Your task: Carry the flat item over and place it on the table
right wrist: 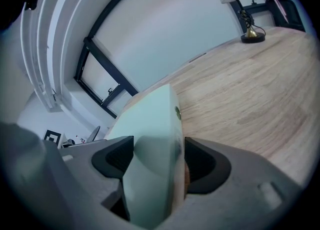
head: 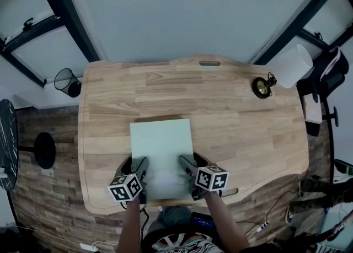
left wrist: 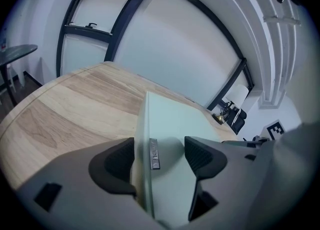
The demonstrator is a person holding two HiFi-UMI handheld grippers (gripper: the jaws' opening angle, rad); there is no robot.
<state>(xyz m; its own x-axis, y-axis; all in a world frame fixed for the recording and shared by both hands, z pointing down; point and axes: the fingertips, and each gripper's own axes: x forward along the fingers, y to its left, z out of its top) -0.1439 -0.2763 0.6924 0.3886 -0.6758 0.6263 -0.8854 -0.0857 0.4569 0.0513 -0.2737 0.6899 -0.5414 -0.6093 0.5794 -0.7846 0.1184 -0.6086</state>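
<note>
Over the near edge of the wooden table (head: pixel 248 136), we log left gripper (head: pixel 136 165) and right gripper (head: pixel 188 162) each clamped on the flat item (head: pixel 161 144) at its near end; uneven release could slide it off the front.

table (head: pixel 248 130): wood, matt grain | flat item (head: pixel 161 147): smooth, matt (pale green) | fingers (left wrist: pixel 202 156): dark, matt, ribbed
</note>
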